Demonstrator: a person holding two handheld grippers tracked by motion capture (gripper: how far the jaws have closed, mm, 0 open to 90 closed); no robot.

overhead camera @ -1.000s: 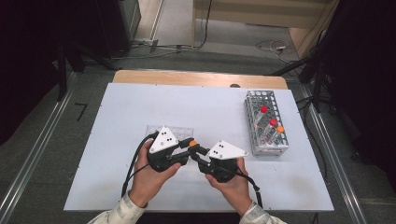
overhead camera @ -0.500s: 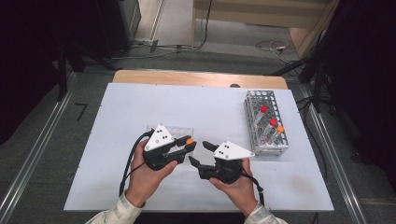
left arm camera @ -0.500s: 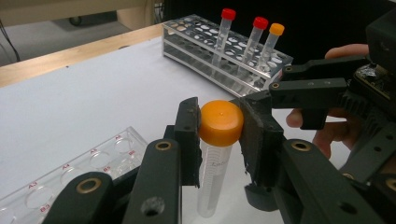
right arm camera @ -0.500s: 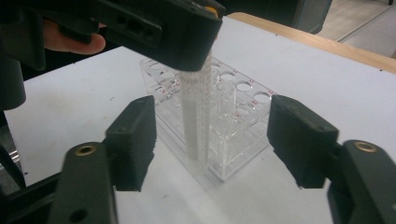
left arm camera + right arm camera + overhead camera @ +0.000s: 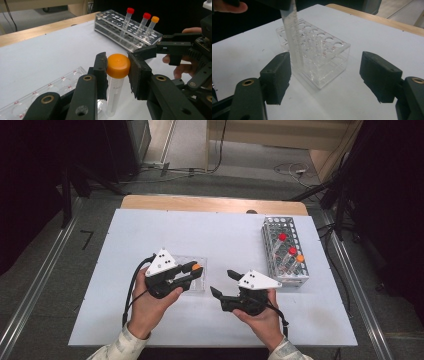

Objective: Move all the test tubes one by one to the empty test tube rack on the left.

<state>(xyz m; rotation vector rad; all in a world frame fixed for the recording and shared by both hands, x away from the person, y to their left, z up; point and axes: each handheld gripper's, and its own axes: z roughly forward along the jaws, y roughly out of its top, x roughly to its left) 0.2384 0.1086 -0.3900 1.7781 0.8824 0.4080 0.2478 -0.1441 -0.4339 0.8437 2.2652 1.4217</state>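
- While the left tool [image 5: 117, 72] clamps the orange cap of a tube [image 5: 117, 65], the tube hangs upright just above the clear rack [image 5: 192, 272], near the bench's [image 5: 220, 235] front middle.
- Jaws of the right tool [image 5: 222, 283] have just been opening; they stand wide apart with nothing between them, just right of the tube.
- From the right tool's camera, the clear rack [image 5: 319, 57] sits beyond its jaws, with the tube [image 5: 292, 32] over its left end.
- Well to the right stands a metal rack [image 5: 285, 252] holding three capped tubes, two red and one orange.
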